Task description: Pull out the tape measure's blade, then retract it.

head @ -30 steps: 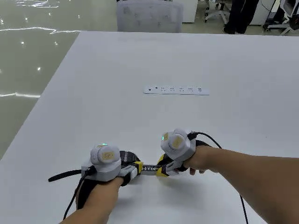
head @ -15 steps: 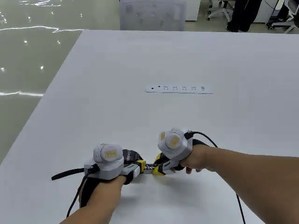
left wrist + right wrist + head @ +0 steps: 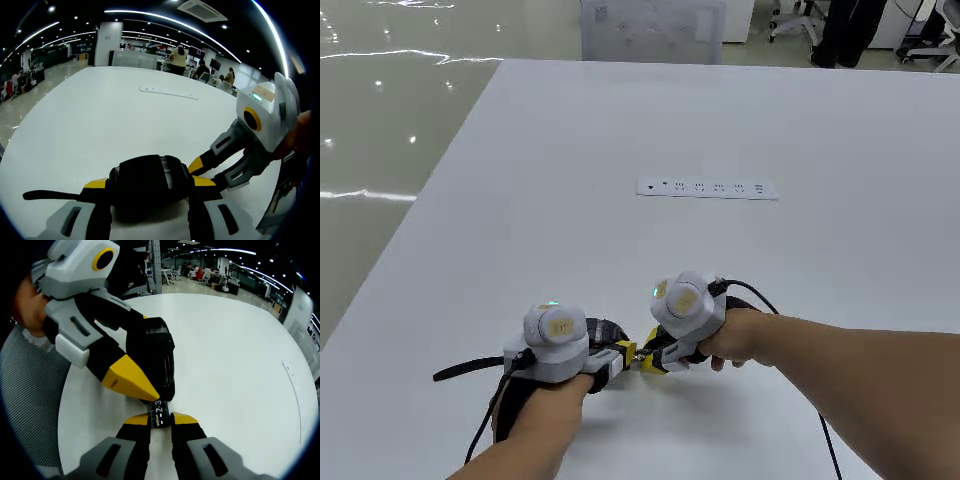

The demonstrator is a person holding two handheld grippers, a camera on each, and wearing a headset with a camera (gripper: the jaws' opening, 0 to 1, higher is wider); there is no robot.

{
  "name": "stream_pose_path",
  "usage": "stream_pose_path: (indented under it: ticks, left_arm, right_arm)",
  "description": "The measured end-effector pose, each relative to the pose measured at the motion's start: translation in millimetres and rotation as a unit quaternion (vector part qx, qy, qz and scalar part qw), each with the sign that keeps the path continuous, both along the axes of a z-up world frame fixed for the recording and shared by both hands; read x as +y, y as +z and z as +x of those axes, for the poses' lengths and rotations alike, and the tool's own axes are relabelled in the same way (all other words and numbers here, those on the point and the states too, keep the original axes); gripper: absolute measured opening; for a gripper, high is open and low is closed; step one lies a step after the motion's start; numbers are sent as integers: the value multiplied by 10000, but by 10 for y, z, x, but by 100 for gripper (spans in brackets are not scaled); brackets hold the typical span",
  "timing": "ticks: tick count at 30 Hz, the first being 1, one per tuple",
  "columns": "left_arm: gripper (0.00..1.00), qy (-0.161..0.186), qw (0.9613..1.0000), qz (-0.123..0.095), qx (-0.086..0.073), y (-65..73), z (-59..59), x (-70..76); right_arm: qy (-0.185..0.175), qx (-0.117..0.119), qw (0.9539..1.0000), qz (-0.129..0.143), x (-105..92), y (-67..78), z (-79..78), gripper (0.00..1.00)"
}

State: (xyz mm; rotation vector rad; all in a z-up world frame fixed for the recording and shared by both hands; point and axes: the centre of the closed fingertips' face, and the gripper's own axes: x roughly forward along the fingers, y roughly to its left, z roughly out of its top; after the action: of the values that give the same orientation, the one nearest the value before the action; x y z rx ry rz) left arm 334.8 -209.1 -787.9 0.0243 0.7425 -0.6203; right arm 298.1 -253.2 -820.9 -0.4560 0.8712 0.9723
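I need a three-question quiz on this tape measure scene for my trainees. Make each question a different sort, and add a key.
1. True or false: the left gripper is shut on the tape measure's case.
2. Multiple choice: what does the right gripper pinch between its jaws? A the blade; B a pencil; C a cup.
3. Short answer: what long white thing lies flat on the table beyond both grippers?
Key: 1 true. 2 A. 3 the power strip.
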Motion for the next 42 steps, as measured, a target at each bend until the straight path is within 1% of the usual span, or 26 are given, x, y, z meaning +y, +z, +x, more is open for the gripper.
stream_pose_path:
  ticks: [3, 7, 8, 10, 11, 13, 15, 17, 22, 27, 30, 33, 42]
  left_arm:
    - [58, -2, 10000, 2, 12, -1, 1, 1]
    - [58, -3, 10000, 6, 3, 0, 3, 2]
    - [58, -1, 10000, 6, -4, 1, 4, 2]
    - [58, -3, 10000, -1, -4, 2, 6, 2]
    - [58, -13, 10000, -3, -11, 3, 6, 3]
    - [58, -16, 10000, -8, -19, 3, 7, 4]
    - [58, -17, 10000, -4, -21, 2, 8, 4]
    - [58, -15, 10000, -5, -19, 2, 10, 5]
    - [58, -15, 10000, -9, -8, 4, 11, 4]
    - [58, -22, 10000, -25, -4, 6, 13, 1]
    - [58, -21, 10000, -26, -14, 5, 16, 0]
    - [58, -18, 10000, -32, -10, 7, 12, 0]
    - [58, -20, 10000, -27, -5, 8, 7, -2]
  right_arm:
    - [8, -22, 10000, 7, 47, -8, 17, 14]
    - [-15, -38, 10000, 19, 41, -6, 21, 14]
    - [37, -73, 10000, 19, 39, -1, 18, 15]
    - [315, -280, 9991, -101, 37, 3, 22, 15]
    - [281, -294, 9991, -95, 42, 5, 6, 15]
    - [200, -273, 9994, -77, 27, -4, 10, 15]
    - [200, -281, 9994, -82, 8, 2, -1, 15]
    - [117, -218, 9997, -56, -21, -1, -10, 15]
    - [-26, -163, 9998, 52, -27, -2, -3, 15]
    - [-4, -115, 9999, 54, -16, -4, 15, 14]
    - [-43, -99, 9999, 61, 61, -4, 41, 14]
    - [-34, -103, 9999, 46, 96, -18, 48, 14]
    - [-5, -84, 10000, 14, 89, -5, 48, 14]
